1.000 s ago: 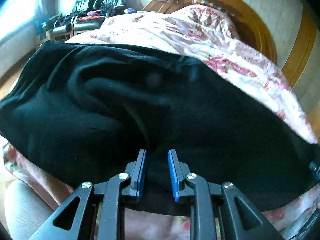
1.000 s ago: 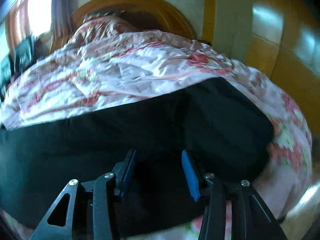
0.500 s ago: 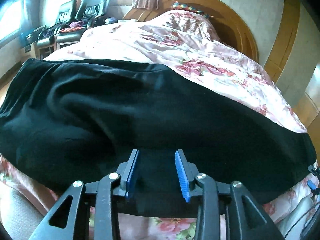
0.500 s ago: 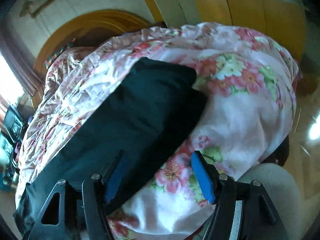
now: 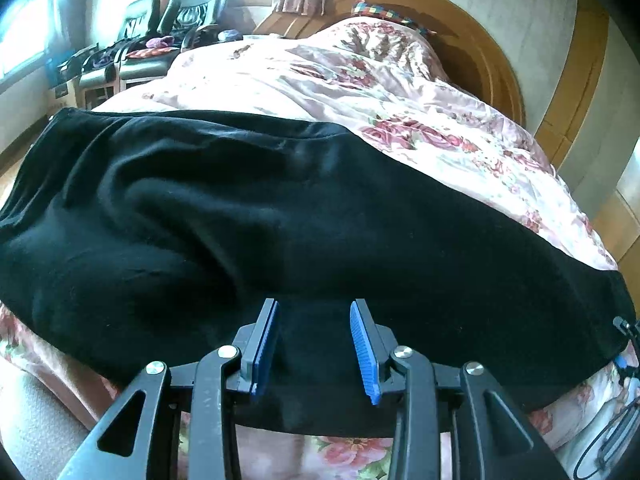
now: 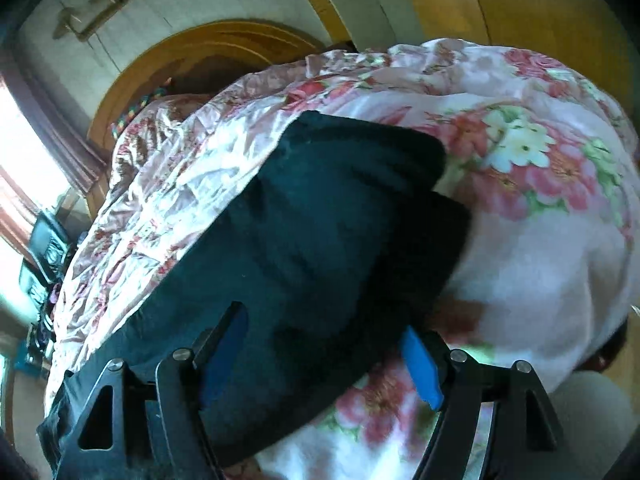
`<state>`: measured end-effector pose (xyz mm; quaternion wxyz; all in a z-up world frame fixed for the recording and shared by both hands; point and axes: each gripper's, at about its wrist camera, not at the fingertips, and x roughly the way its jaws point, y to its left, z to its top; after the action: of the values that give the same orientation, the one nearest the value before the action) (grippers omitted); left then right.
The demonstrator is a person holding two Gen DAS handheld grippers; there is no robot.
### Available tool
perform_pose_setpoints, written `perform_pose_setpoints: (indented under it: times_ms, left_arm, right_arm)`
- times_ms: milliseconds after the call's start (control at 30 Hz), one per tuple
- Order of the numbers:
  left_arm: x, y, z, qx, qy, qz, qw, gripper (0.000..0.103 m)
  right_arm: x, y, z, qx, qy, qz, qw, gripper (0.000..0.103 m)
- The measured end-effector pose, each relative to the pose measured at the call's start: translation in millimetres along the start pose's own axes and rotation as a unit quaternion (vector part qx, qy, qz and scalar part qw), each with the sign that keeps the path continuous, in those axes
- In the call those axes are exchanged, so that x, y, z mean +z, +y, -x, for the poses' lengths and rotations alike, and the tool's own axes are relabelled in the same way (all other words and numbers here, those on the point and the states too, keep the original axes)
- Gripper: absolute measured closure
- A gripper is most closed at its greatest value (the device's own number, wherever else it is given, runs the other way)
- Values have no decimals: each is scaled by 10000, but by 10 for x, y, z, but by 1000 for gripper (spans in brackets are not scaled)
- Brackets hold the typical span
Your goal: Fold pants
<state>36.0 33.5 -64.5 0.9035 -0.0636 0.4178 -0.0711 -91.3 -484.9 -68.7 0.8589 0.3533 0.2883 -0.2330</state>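
Black pants [image 5: 280, 216] lie across the floral bed cover [image 5: 360, 80]. Left gripper [image 5: 314, 344] jaws spread, gripping nothing; right gripper [image 6: 324, 356] jaws just widened, straddling the blurred pants edge.

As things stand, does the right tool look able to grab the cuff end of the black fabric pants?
Probably yes. The right tool stands open, its jaws having just widened, right above the black fabric pants near that end. Nothing lies on the floral bedspread in between to block it.
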Motion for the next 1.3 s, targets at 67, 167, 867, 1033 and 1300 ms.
perform_pose_setpoints:
  times_ms: [67,167,867,1033,1300]
  left_arm:
    - [-2,-9,-4,-2,11,-29,10000,66]
    - [1,-8,-19,-1,52,-27,10000,66]
    - [14,104,21,-75,-13,280,9996,66]
    - [38,168,102,-59,-207,412,9989,66]
    - [70,319,133,-45,-275,744,9968,66]
  right_arm:
    - [2,9,10,114,-42,22,9999,36]
    - [1,38,2,41,-36,82,10000,44]
    - [30,350,273,453,-379,677,9960,87]
    - [-32,782,520,857,-581,1205,9873,87]
    - [-286,1622,806,1481,-762,2212,9609,87]
